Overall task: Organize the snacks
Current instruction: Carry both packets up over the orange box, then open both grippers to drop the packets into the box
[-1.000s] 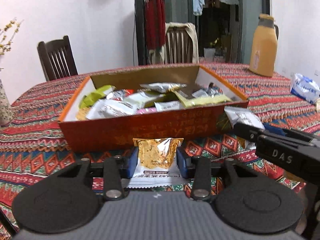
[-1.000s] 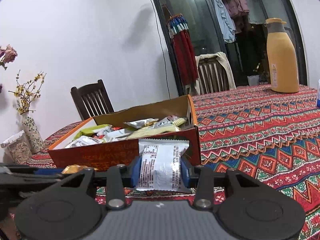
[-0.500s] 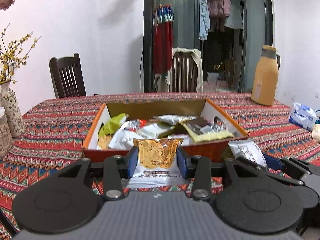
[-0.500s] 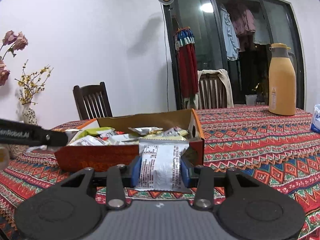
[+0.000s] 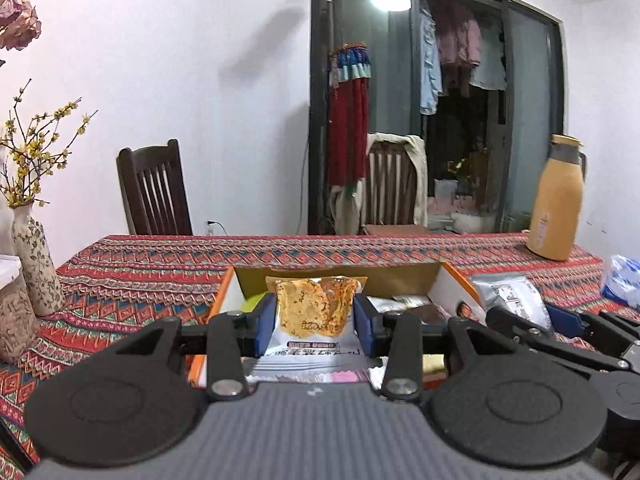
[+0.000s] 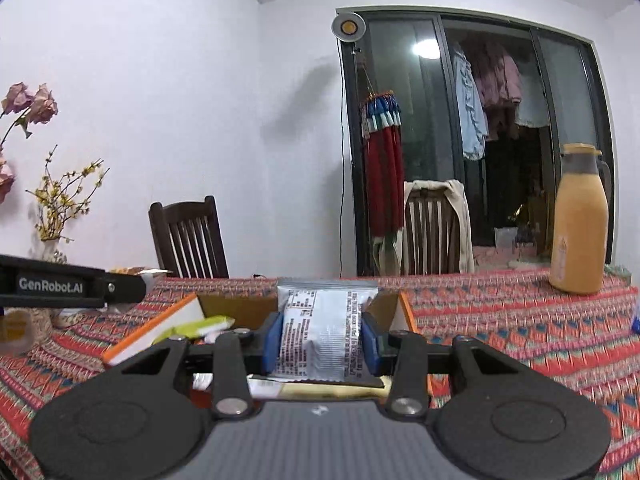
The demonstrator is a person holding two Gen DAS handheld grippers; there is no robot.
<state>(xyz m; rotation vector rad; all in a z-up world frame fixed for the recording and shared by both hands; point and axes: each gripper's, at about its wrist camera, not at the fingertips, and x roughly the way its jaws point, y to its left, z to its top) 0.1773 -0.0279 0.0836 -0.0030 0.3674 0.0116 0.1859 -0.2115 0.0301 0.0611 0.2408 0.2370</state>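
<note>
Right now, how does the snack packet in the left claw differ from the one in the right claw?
The white packet with an orange cracker picture shows its printed front; the silver foil packet shows small black label text. Both stand upright, pinched between blue pads, in front of the open orange cardboard box.

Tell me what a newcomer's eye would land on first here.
Each gripper clamps a snack: the left gripper an orange cracker packet, the right gripper a silver packet. Just beyond them an open orange box of snacks sits on the patterned tablecloth.
</note>
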